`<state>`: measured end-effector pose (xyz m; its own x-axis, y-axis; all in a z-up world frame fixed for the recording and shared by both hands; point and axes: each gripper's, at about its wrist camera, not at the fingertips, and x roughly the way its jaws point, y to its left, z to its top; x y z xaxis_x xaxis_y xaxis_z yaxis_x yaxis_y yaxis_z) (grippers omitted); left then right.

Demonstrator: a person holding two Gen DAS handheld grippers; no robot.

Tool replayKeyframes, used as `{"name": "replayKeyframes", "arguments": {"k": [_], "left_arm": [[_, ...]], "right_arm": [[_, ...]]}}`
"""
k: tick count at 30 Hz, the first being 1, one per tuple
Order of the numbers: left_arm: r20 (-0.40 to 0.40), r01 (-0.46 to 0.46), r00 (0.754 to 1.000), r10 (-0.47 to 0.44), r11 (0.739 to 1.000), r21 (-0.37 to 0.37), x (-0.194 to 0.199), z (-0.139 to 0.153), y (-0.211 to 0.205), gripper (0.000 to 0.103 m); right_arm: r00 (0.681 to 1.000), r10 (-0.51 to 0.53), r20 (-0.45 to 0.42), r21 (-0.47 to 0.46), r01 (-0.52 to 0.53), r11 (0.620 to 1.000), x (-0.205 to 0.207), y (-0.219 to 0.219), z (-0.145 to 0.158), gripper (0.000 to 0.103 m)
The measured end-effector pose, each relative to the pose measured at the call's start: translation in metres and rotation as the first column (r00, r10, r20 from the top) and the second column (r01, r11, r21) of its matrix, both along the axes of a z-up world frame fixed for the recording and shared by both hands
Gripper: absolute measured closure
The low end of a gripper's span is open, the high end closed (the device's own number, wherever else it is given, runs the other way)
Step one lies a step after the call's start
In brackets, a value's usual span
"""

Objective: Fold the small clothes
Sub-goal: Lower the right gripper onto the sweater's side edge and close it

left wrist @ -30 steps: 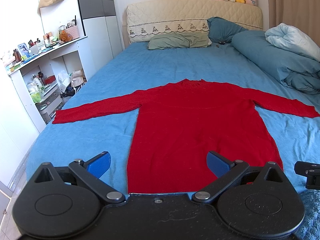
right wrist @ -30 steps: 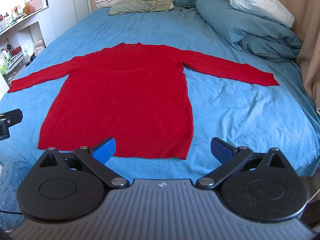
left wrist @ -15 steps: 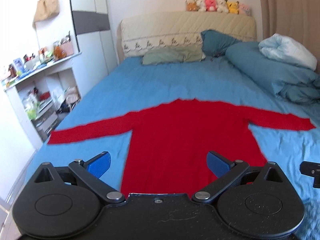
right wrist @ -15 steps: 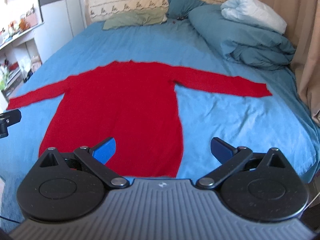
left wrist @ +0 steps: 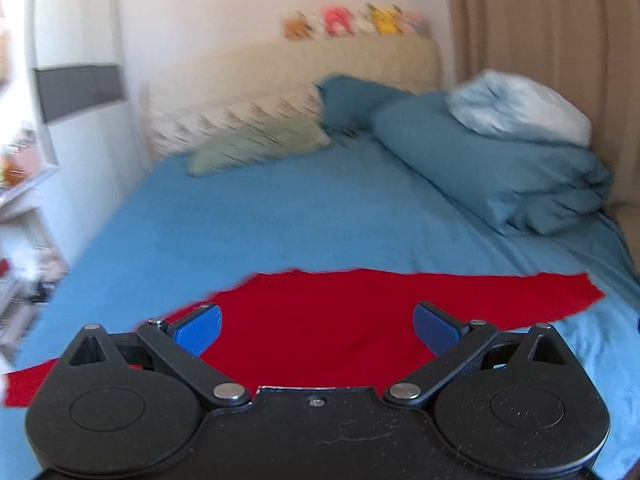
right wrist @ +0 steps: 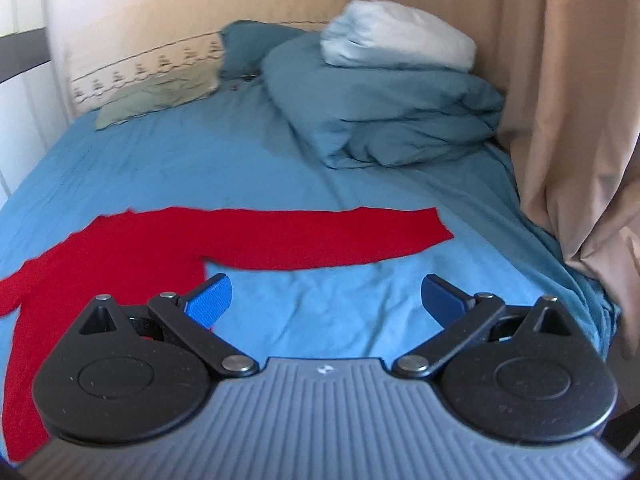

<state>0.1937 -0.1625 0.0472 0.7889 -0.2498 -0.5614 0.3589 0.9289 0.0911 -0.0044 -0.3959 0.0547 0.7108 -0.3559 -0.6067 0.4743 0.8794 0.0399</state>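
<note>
A red long-sleeved sweater (left wrist: 320, 320) lies flat on the blue bed sheet (left wrist: 260, 220), sleeves spread out sideways. My left gripper (left wrist: 318, 326) is open and empty, hovering over the sweater's body. My right gripper (right wrist: 326, 300) is open and empty, over the bare sheet just in front of the sweater's right sleeve (right wrist: 320, 236), with the sweater's body (right wrist: 100, 256) to its left. Both views are blurred by motion.
A folded teal duvet (right wrist: 380, 108) with a pale blue blanket (right wrist: 396, 36) on top lies at the bed's far right. Pillows (left wrist: 260, 140) sit by the headboard. A beige curtain (right wrist: 560, 100) hangs along the right side; shelves (left wrist: 16, 184) stand at the left.
Both grippers have moved forward over the bed and tilted up, so the sweater now sits lower in both views. The right gripper has shifted right, toward the right sleeve. Both jaws stay open.
</note>
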Motion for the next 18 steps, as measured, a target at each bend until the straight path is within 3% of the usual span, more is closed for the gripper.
{"name": "replayKeyframes", "arguments": {"k": [7,14,18], "left_arm": [[-0.162,0.113,0.98,-0.118,0.993,-0.042,0.072,-0.052,-0.081,0.0],[-0.246,0.078,0.966,-0.075,0.997,0.002,0.143,-0.127,-0.139,0.0],[-0.316,0.042,0.948,-0.035,0.999,0.017,0.177,-0.166,-0.151,0.0]], "right_arm": [[0.998,-0.058,-0.013,0.042,0.059,0.997,0.048,-0.073,-0.052,0.0],[0.991,-0.122,-0.053,0.078,0.126,0.989,0.072,-0.127,-0.129,0.0],[0.987,-0.161,-0.015,0.147,0.162,0.976,0.086,-0.155,-0.166,0.0]]}}
